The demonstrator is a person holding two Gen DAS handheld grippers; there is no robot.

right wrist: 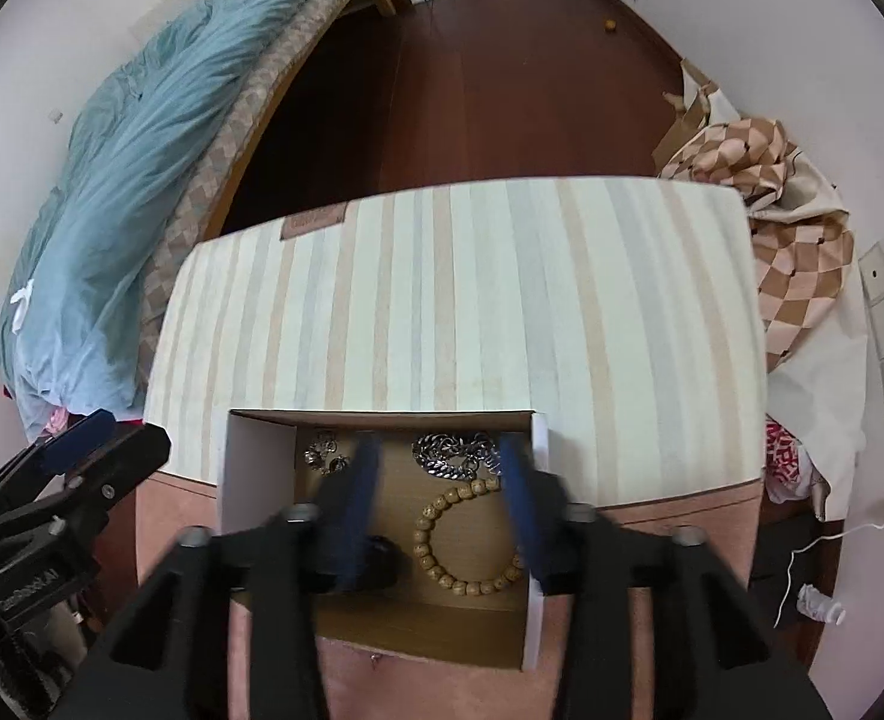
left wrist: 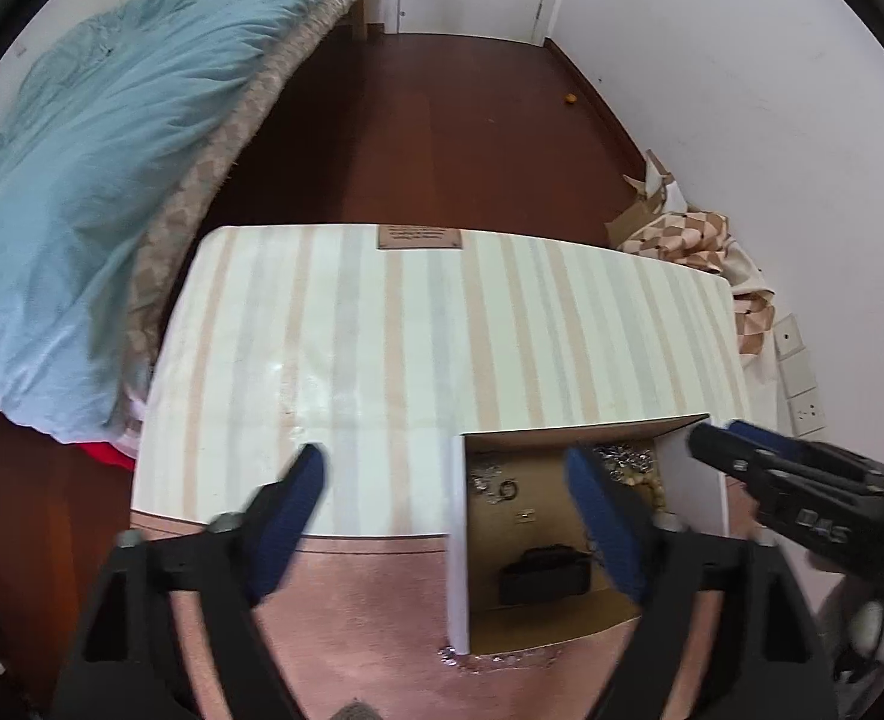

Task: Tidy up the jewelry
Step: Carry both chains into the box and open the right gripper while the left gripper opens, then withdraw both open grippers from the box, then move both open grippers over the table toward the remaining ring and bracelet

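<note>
**Mostly gathered, little left outside the box**

Apparently the jewelry is nearly all collected in the open cardboard box [right wrist: 376,636] at the lower centre of the right wrist view. Inside lie a wooden bead bracelet [right wrist: 469,540] at lower right, a heavy silver chain [right wrist: 451,456] along the far wall, a smaller tangle of silver pieces [right wrist: 322,457] at upper left, and a dark object [right wrist: 382,561] half hidden behind a finger, which I cannot identify. The pieces lie loose rather than sorted, so arranging them looks like the work remaining. In the left wrist view a few small glittering bits [left wrist: 451,655] sit just outside the box's near corner, on the pink edge; they probably need picking up.

The right tongs [right wrist: 442,516] hang over the box, spread apart and empty, bracketing the bracelet. The left tongs [left wrist: 448,510] are also spread wide with nothing between them, one finger over the striped counter [left wrist: 382,330], the other over the box.

Writing: a brown label [left wrist: 419,237] at the counter's far edge carries lines of text too small to read. The right tool's body shows pale letters resembling "DAS" in the left wrist view; the left tool's lettering at lower left of the right wrist view is blurred.

Beyond lie a blue duvet [left wrist: 94,168] and dark wooden floor [left wrist: 430,132].
</note>
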